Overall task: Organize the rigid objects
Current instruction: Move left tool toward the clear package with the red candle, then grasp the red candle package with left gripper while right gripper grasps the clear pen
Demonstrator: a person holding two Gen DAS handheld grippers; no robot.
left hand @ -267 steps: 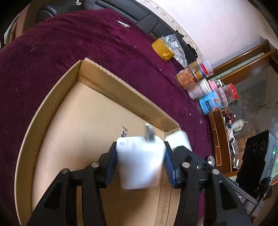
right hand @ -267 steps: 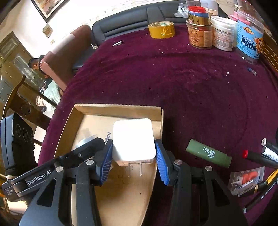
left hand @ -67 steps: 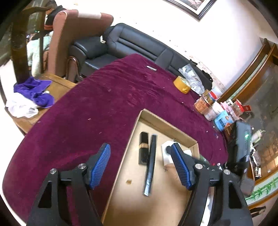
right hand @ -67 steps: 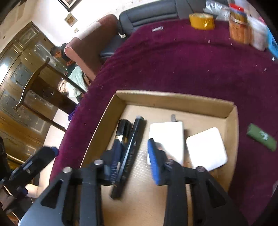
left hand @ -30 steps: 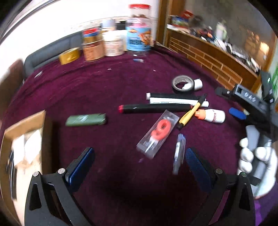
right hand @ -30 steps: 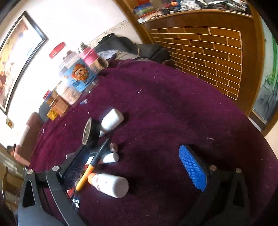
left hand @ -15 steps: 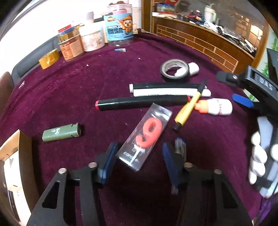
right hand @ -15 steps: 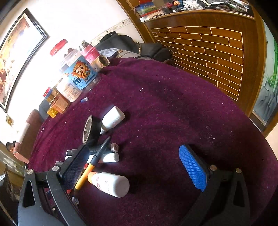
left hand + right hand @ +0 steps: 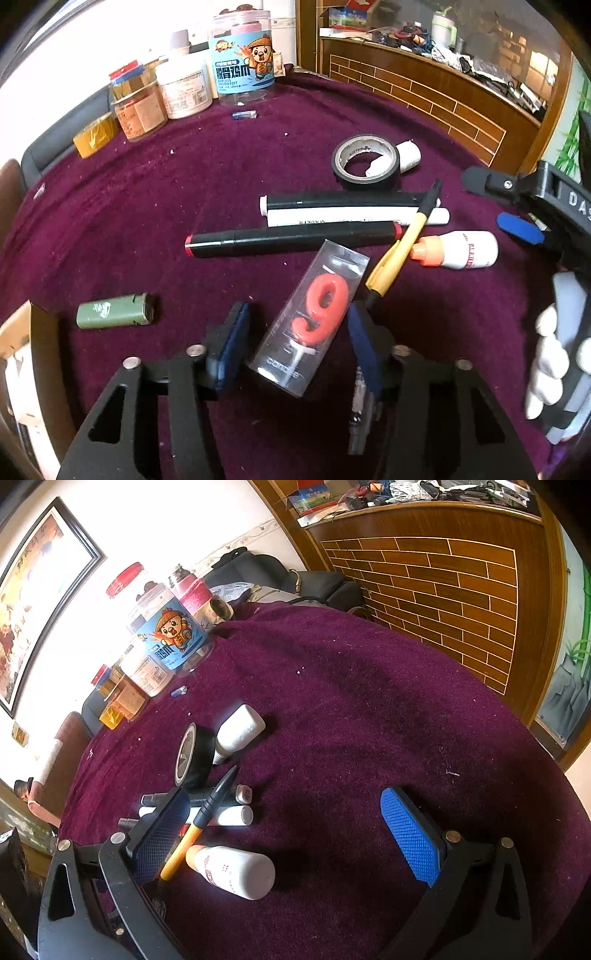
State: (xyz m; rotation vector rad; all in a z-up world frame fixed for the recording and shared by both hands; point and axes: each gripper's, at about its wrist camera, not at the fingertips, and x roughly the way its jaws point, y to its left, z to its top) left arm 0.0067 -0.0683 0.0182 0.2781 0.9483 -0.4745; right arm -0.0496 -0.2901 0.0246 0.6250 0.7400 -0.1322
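Observation:
My left gripper (image 9: 295, 332) straddles a clear packet holding a red number-9 candle (image 9: 314, 317) on the purple cloth; the pads stand close on both sides, with a gap still showing on the left. Beyond it lie a black marker (image 9: 291, 240), a white marker (image 9: 354, 218), a yellow pen (image 9: 402, 247), a white bottle with orange cap (image 9: 458, 251) and a green lighter (image 9: 114, 315). My right gripper (image 9: 288, 834) is open and empty above the cloth, with the white bottle (image 9: 232, 871) and yellow pen (image 9: 195, 827) by its left finger.
A cardboard box (image 9: 22, 369) with white chargers is at the far left. A black tape roll (image 9: 365, 160) and a small white bottle (image 9: 406, 158) lie farther back. Jars (image 9: 243, 51) and yellow tape (image 9: 92, 134) stand at the table's far edge.
My left gripper left the box, swung right to the loose items, came down over the candle packet and narrowed around it. My right gripper stays open and nearly still.

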